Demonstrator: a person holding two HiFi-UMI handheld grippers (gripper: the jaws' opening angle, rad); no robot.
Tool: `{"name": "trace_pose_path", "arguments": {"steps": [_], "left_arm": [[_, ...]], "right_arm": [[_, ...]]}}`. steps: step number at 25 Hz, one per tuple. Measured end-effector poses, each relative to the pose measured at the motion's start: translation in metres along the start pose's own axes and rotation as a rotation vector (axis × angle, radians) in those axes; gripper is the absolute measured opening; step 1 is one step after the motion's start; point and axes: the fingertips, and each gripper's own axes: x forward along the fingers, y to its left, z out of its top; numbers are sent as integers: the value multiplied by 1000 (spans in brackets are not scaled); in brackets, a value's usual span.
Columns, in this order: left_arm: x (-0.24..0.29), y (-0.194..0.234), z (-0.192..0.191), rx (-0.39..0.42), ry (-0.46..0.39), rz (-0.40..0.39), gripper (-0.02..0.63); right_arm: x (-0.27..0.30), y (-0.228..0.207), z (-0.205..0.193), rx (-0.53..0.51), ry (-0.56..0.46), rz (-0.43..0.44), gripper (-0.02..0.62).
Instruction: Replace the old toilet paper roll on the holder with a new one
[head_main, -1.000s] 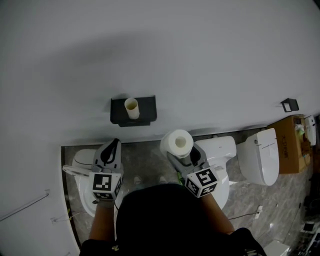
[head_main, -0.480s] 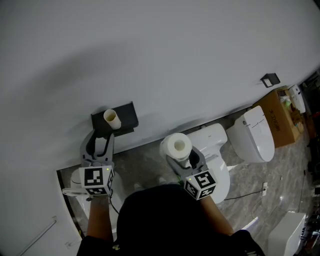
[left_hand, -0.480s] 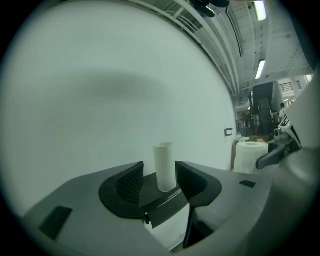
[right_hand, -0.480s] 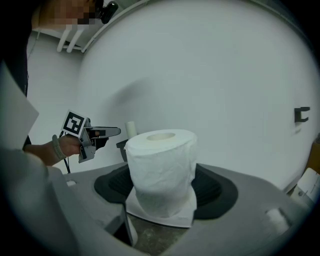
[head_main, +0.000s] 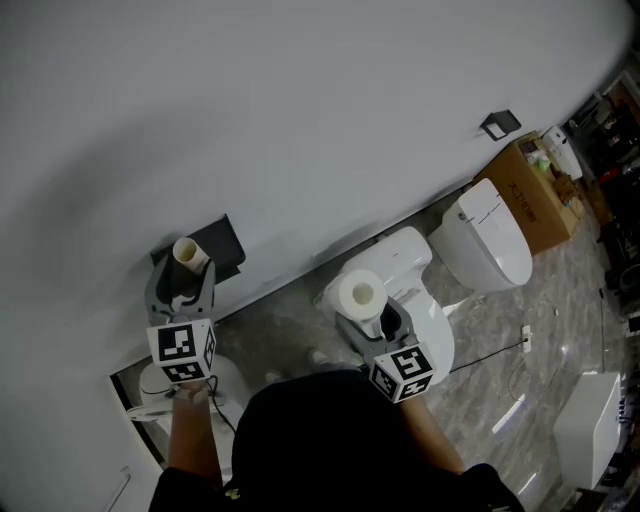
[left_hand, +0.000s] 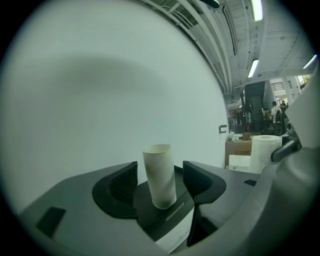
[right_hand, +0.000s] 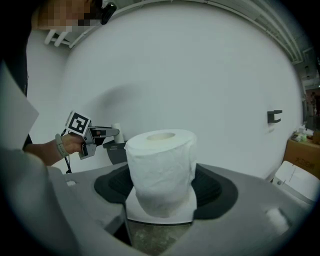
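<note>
Head view, at a plain white wall: on the left, the person's left gripper (head_main: 184, 282) is raised to the small black wall-mounted holder (head_main: 225, 240), where the spent, bare cardboard tube (head_main: 190, 254) stands upright. Left gripper view shows the two jaws apart on either side of the tube, flanking it without visibly touching. The tool is released and grips nothing. At centre, the right gripper (head_main: 366, 318) is clamped on the fresh white toilet paper roll (head_main: 358, 294), held upright, low and well apart from the holder, above a white toilet (head_main: 425, 300). Further right, a second white toilet (head_main: 487, 245) and a brown cardboard box (head_main: 540, 195) stand against the wall. The job appears to be at its first step, taking off the old tube. The next move likely calls for closing the left jaws gently, since thin card crushes easily, then lifting straight up before the new roll goes on.
</note>
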Motion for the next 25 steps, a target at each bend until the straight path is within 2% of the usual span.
{"name": "trace_pose_path", "arguments": {"steps": [3,7,16,20,25], "left_arm": [[7,-3,-1,2,4,-18,281],[10,-4,-1,10,8,-16,183],[12,-6,0,27,-5,-10,183],[11,-6,0,12,-3,-24,183],[-1,-7,15,15,-46,-7,183]], "right_arm": [[-9,-3,-3,10,-3,-34,347],[-20,-8,-6,24,-5,-69,347],[-30,-17,-11,34,-8,-101,347],[-31,-18,-10,32,-9,-94,347],[-28,-19,-10,32,-10,-71,347]]}}
